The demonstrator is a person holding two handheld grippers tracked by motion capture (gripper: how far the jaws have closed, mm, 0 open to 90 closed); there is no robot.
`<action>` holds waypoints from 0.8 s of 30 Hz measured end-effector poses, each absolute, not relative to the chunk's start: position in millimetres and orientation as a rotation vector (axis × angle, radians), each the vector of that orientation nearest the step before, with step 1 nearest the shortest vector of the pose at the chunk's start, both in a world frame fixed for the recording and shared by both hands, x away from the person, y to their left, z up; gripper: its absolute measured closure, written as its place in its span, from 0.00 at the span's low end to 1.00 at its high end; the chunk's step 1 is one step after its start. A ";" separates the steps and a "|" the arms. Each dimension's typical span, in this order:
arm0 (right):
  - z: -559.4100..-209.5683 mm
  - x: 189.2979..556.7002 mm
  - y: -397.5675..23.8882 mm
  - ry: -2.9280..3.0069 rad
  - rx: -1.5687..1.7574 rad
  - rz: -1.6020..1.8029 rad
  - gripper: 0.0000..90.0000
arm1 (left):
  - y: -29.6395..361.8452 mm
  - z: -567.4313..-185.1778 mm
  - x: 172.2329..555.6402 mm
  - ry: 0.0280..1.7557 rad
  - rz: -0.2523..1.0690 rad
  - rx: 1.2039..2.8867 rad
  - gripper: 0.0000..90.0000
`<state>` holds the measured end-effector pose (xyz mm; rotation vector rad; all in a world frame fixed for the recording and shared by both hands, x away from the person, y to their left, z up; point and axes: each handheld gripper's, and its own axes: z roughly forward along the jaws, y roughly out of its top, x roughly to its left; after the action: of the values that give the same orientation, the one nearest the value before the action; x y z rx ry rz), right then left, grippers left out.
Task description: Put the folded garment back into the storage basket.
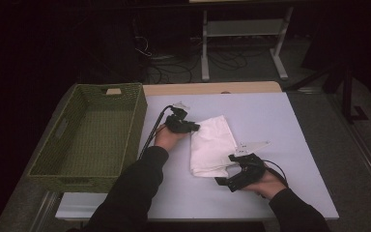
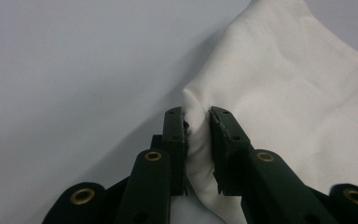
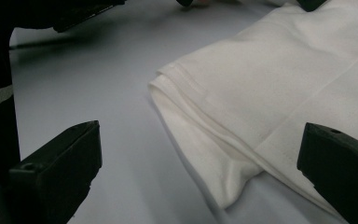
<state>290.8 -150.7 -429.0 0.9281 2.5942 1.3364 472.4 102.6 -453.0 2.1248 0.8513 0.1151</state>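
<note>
White folded cloth (image 1: 212, 145) lies mid-desk, slightly toward the near edge, on the pale desk (image 1: 290, 125). Green woven basket (image 1: 89, 135) sits at the desk's left edge, well apart from the cloth. The left gripper (image 1: 193, 126) is at the cloth's far-left corner; the left gripper view shows what the high view does not: its jaws nearly closed, pinching a raised fold of the cloth (image 2: 279, 93) between them. The right gripper (image 1: 229, 166) is at the cloth's near edge. The right gripper view shows its jaws spread wide, holding nothing, with the cloth's layered, hemmed corner (image 3: 242, 107) lying between and ahead of them. The high view alone gives the basket and both sleeves.
</note>
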 end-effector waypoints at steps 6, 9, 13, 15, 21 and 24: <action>-429.4 289.7 -157.5 2.598 0.934 1.312 0.01 | 100.5 -451.8 470.8 0.867 0.134 2.133 0.85; -429.3 289.5 -162.1 2.614 0.949 1.293 0.06 | 99.9 -451.5 470.4 0.868 0.142 2.137 0.85; -428.9 289.7 -163.9 2.630 0.954 1.278 0.14 | 98.1 -450.7 469.0 0.864 0.160 2.147 0.85; -428.9 289.5 -163.5 2.645 0.945 1.280 0.15 | 98.4 -450.7 469.3 0.866 0.157 2.146 0.85; -430.7 289.6 -161.7 2.674 0.937 1.238 0.27 | 98.4 -450.7 469.2 0.869 0.156 2.146 0.85; -431.8 290.6 -161.5 2.678 0.934 1.216 0.33 | 98.6 -450.8 469.3 0.868 0.154 2.146 0.85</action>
<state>290.6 -161.5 -431.8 0.9336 2.6778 1.2163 469.3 98.6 -450.8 2.1462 0.8685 0.1543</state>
